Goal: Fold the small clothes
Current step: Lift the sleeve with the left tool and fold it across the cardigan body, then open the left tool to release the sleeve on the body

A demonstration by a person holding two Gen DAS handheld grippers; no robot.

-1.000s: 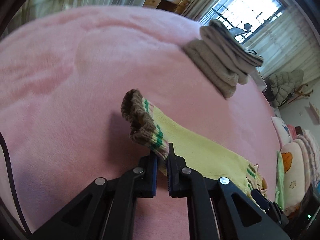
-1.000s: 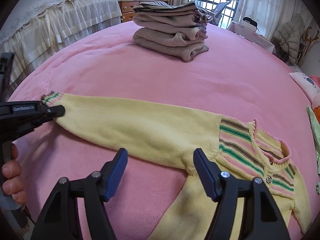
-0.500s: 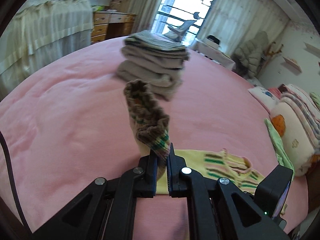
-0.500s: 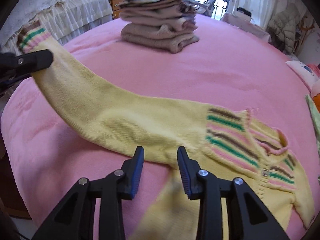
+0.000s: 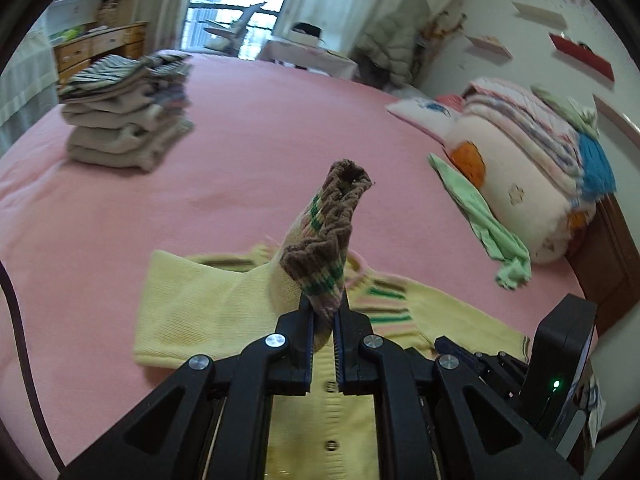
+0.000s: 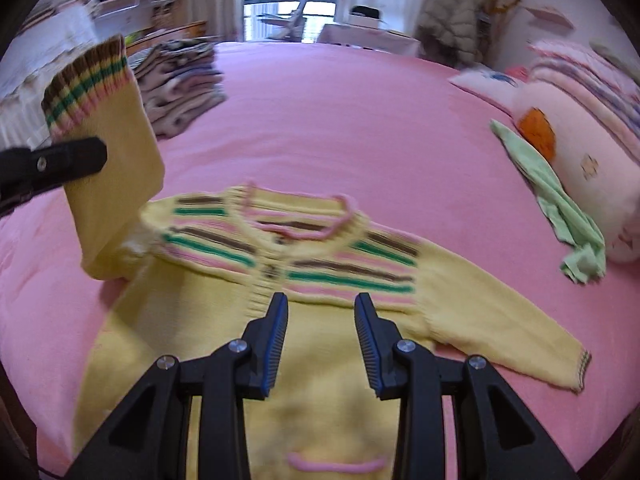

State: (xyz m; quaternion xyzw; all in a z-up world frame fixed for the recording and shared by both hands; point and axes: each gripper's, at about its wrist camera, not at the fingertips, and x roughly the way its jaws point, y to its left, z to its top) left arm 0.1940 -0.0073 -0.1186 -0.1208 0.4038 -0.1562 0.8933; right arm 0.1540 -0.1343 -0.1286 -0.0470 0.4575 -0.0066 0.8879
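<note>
A small yellow knit cardigan (image 6: 320, 380) with green, brown and pink stripes lies front-up on the pink bed. My left gripper (image 5: 322, 320) is shut on the striped cuff (image 5: 328, 240) of its left sleeve and holds that sleeve lifted over the cardigan's body. It also shows in the right wrist view (image 6: 60, 162) with the sleeve (image 6: 112, 184) hanging from it. My right gripper (image 6: 321, 316) is open and empty, just above the cardigan's chest. The other sleeve (image 6: 500, 320) lies stretched out to the right.
A stack of folded clothes (image 5: 124, 120) sits at the far left of the pink bed (image 5: 280, 128). Pillows and bedding (image 5: 532, 160) with a green cloth (image 5: 484, 224) lie at the right. A wooden bed frame (image 5: 612, 256) runs behind them.
My left gripper has lifted the sleeve cuff and carried it inward over the cardigan's body. My right gripper has moved right over the chest; its jaws narrowed, then opened partway.
</note>
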